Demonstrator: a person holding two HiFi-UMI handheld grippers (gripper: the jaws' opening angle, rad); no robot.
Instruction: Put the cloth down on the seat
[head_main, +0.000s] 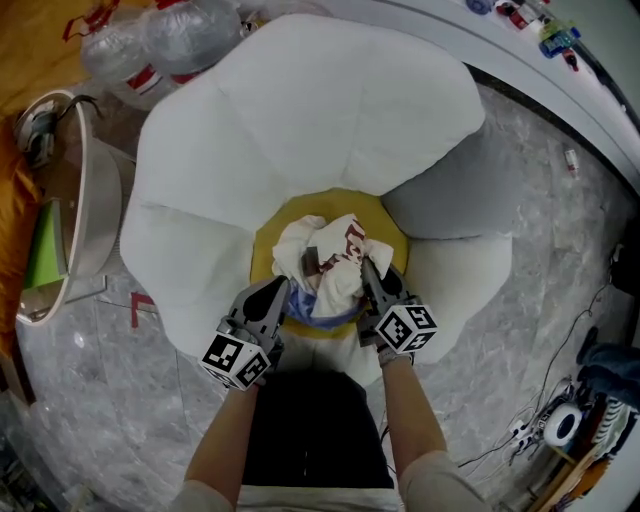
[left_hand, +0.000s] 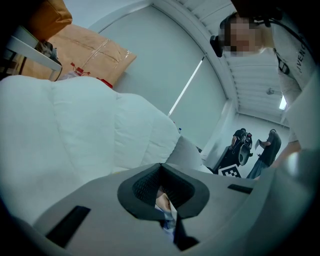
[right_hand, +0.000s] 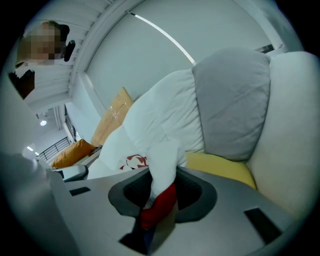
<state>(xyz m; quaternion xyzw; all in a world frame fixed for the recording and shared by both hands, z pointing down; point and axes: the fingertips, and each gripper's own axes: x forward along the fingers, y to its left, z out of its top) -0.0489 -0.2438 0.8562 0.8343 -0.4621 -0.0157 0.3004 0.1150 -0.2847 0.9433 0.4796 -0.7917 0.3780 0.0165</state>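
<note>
A white cloth with red print (head_main: 325, 262) lies bunched on the yellow seat (head_main: 266, 238) at the middle of a flower-shaped chair. My left gripper (head_main: 281, 291) grips the cloth's near left edge, and a small fold of cloth (left_hand: 168, 208) shows pinched between its jaws (left_hand: 165, 193). At the cloth's right side my right gripper (head_main: 369, 269) is shut on it. In the right gripper view a white and red fold of cloth (right_hand: 161, 165) runs through its jaws (right_hand: 159, 194), with the yellow seat (right_hand: 220, 168) just behind.
White padded petals (head_main: 300, 110) ring the seat, with one grey petal (head_main: 440, 195) at the right. A round side table (head_main: 85, 200) and plastic bags (head_main: 170, 40) stand at the left. Cables and gear (head_main: 560, 420) lie on the marble floor at the right.
</note>
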